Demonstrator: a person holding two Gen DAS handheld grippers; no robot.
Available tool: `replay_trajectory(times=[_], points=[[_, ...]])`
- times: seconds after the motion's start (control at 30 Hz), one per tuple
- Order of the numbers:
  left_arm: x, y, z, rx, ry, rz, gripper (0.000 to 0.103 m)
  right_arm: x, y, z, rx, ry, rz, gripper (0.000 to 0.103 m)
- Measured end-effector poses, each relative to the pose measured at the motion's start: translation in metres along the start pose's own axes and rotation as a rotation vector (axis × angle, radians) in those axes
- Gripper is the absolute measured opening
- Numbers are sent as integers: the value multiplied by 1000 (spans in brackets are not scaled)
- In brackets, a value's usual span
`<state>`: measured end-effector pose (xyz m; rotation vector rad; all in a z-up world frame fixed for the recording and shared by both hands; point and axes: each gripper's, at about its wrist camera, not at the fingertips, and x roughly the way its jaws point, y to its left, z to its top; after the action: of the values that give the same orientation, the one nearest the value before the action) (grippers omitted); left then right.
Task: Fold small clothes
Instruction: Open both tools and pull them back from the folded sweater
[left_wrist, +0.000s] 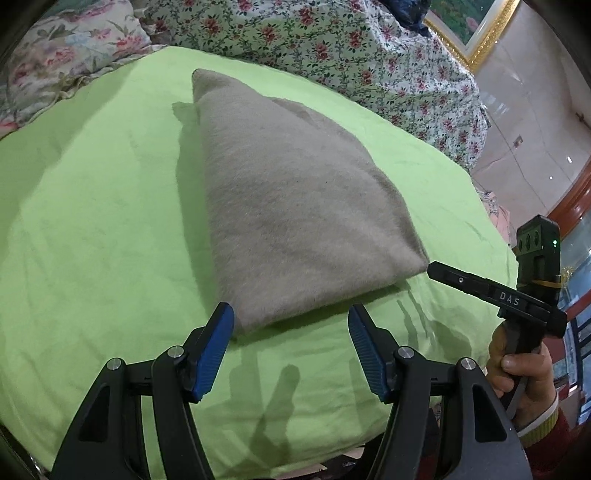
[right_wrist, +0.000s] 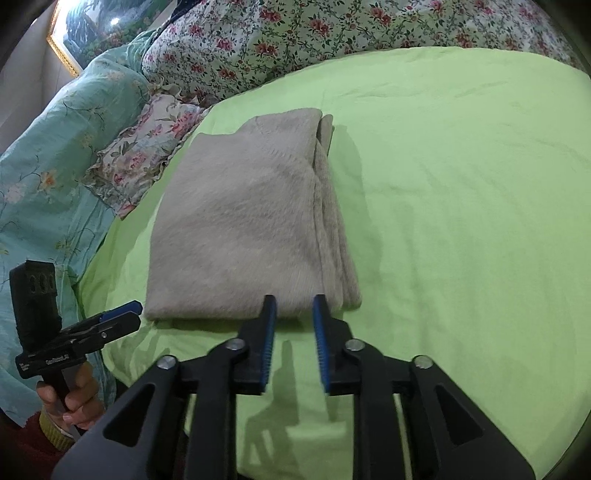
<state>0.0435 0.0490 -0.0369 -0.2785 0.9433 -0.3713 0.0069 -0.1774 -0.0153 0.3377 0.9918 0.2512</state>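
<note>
A beige fuzzy garment (left_wrist: 288, 206) lies folded into a thick rectangle on the lime green sheet (left_wrist: 92, 221). It also shows in the right wrist view (right_wrist: 243, 225), with its stacked layers along the right edge. My left gripper (left_wrist: 291, 317) is open and empty, just short of the garment's near edge. My right gripper (right_wrist: 294, 308) is open and empty, its tips at the garment's near right corner. The right gripper also shows at the right of the left wrist view (left_wrist: 432, 269), its tip close to the garment's corner. The left gripper shows at the lower left of the right wrist view (right_wrist: 129, 314).
Floral bedding (left_wrist: 332, 44) is heaped along the back of the bed. A floral pillow (right_wrist: 147, 147) and a teal quilt (right_wrist: 48, 166) lie left of the garment. A gold picture frame (left_wrist: 476, 40) hangs behind. The sheet's near edge (left_wrist: 258, 465) drops off below my grippers.
</note>
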Motion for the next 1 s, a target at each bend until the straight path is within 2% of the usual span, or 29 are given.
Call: replay_trajectory(times=[0.33,0.43,0.7,0.77,1.0], points=[[-17,4,-18,-12,-13,44,65,-7,10,-16,2,1,11,24],[-20,4,-21,-6,-26,73,69,-10,14,-22,-9,-2,8,24],[-19,-1,-30,28,-30,167,75,-17,19,-45,-20,4,-4,32],[-20,-5,-30,41,-33,190,79,-19,20,-49,-20,1,-8,34],[-27,-16,-35,67,-47,234,81,-24,18,-56,-22,-7,-6,41]])
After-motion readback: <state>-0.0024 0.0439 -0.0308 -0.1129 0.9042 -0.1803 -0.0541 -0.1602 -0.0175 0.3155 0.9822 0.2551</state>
